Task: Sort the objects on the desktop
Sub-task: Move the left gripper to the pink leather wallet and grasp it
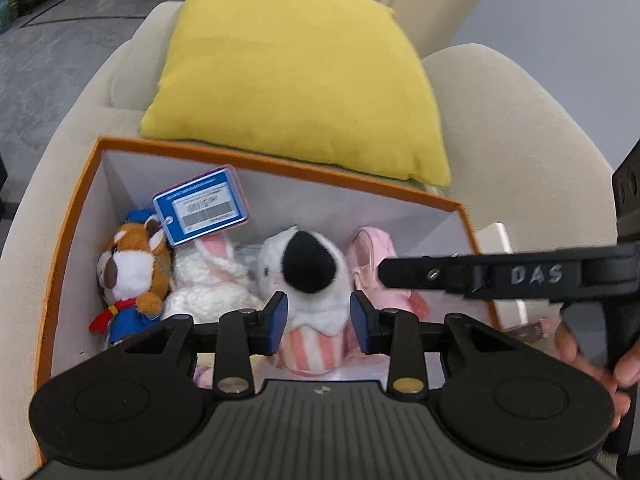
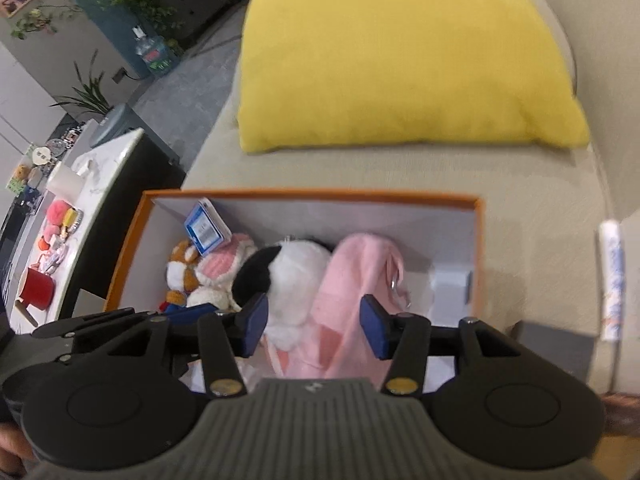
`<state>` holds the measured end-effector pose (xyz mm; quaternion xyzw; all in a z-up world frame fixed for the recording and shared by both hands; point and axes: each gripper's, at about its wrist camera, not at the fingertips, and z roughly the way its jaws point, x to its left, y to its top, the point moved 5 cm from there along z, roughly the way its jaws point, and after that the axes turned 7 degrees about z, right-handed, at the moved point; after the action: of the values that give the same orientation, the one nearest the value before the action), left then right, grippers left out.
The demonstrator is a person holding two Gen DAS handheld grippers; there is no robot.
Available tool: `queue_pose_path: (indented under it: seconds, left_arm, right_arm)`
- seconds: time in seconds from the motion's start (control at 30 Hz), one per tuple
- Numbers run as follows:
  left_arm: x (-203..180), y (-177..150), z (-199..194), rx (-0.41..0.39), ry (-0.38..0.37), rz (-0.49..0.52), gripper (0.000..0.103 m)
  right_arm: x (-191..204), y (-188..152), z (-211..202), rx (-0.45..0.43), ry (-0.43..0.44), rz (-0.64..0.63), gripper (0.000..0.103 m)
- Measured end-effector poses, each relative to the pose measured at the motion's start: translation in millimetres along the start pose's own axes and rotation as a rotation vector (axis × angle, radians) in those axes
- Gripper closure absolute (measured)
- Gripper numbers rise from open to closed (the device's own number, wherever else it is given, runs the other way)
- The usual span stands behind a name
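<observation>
An orange-rimmed box [image 1: 280,166] with white walls sits on a beige sofa and holds several soft toys. From left to right they are a brown plush in a blue outfit [image 1: 132,276], a white bunny [image 1: 208,280] with a blue barcode tag [image 1: 202,210], a black-and-white plush [image 1: 304,272] and a pink soft item [image 1: 372,260]. My left gripper [image 1: 319,320] hangs open over the black-and-white plush, whose striped body shows between the pads. My right gripper [image 2: 314,326] is open above the pink item [image 2: 352,280] and the plush [image 2: 296,276], gripping nothing.
A big yellow cushion [image 1: 296,80] leans on the sofa behind the box. A side table [image 2: 100,168] at the left carries a red mug [image 2: 38,290] and small items. A white tube [image 2: 612,280] lies right of the box. A hand [image 1: 580,356] holds the right tool.
</observation>
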<state>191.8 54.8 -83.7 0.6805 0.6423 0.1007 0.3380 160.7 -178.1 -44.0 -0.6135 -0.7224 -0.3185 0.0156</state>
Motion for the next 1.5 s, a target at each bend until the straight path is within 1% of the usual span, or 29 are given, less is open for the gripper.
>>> queue_pose_path:
  seconds: [0.13, 0.27, 0.37, 0.5, 0.63, 0.77, 0.83, 0.9, 0.93, 0.97, 1.0, 1.1, 1.17, 1.23, 1.27, 1.3, 1.33, 1.5]
  left_arm:
    - [-22.9, 7.7, -9.6, -0.005, -0.025, 0.084, 0.064]
    - [-54.9, 14.0, -13.0, -0.006, -0.061, 0.186, 0.064]
    - [-78.2, 15.7, -12.5, -0.001, -0.090, 0.258, 0.064]
    - [-114.4, 15.1, -5.8, 0.018, -0.137, 0.372, 0.064]
    - [-147.5, 9.3, 11.2, 0.066, -0.155, 0.503, 0.064]
    - [-178.0, -2.2, 32.0, 0.117, -0.152, 0.654, 0.064]
    - [-188.0, -6.1, 40.8, 0.140, -0.152, 0.707, 0.064]
    - [-192.3, -11.4, 48.2, 0.168, -0.153, 0.754, 0.063]
    - [-196.0, -13.2, 54.2, 0.188, -0.151, 0.777, 0.061]
    - [-197.1, -16.1, 58.9, 0.205, -0.147, 0.796, 0.056]
    - [-199.1, -17.5, 63.6, 0.218, -0.141, 0.814, 0.054]
    - [-203.2, -22.0, 77.4, 0.268, -0.125, 0.870, 0.054]
    - [-204.7, -23.9, 84.6, 0.295, -0.116, 0.903, 0.054]
    - [-206.9, -26.1, 91.2, 0.320, -0.112, 0.936, 0.052]
    - [-208.5, -27.0, 95.5, 0.333, -0.110, 0.953, 0.051]
    - [-209.8, -27.9, 98.2, 0.339, -0.111, 0.968, 0.050]
    - [-211.3, -27.7, 104.0, 0.349, -0.109, 0.979, 0.049]
    - [-215.3, -31.9, 117.4, 0.402, -0.093, 1.032, 0.048]
  right_arm:
    - [-14.7, 6.4, -38.3, -0.046, 0.002, -0.028, 0.050]
    - [-38.5, 5.5, -72.6, -0.062, -0.037, -0.060, 0.050]
    - [-58.2, -1.9, -90.5, -0.055, -0.071, -0.080, 0.051]
    - [-86.4, -20.9, -104.9, -0.012, -0.126, -0.131, 0.051]
    - [-106.6, -43.4, -98.3, 0.077, -0.166, -0.229, 0.051]
    - [-117.8, -63.3, -80.5, 0.161, -0.181, -0.350, 0.050]
    - [-122.3, -68.4, -70.5, 0.193, -0.194, -0.404, 0.049]
    - [-127.9, -71.9, -59.4, 0.223, -0.212, -0.450, 0.048]
    - [-130.3, -72.5, -55.4, 0.229, -0.216, -0.474, 0.045]
    - [-131.1, -72.6, -50.6, 0.235, -0.215, -0.497, 0.044]
    - [-132.0, -73.9, -46.8, 0.248, -0.207, -0.510, 0.044]
    - [-134.8, -76.4, -37.1, 0.270, -0.185, -0.551, 0.044]
    - [-138.7, -78.2, -32.1, 0.277, -0.190, -0.571, 0.044]
    - [-142.5, -79.4, -30.7, 0.280, -0.152, -0.566, 0.048]
    - [-142.9, -79.5, -32.0, 0.277, -0.141, -0.566, 0.052]
    - [-141.3, -78.7, -33.6, 0.280, -0.132, -0.570, 0.058]
    - [-139.3, -78.4, -36.1, 0.280, -0.128, -0.574, 0.061]
    - [-136.9, -72.0, -46.7, 0.280, -0.088, -0.554, 0.071]
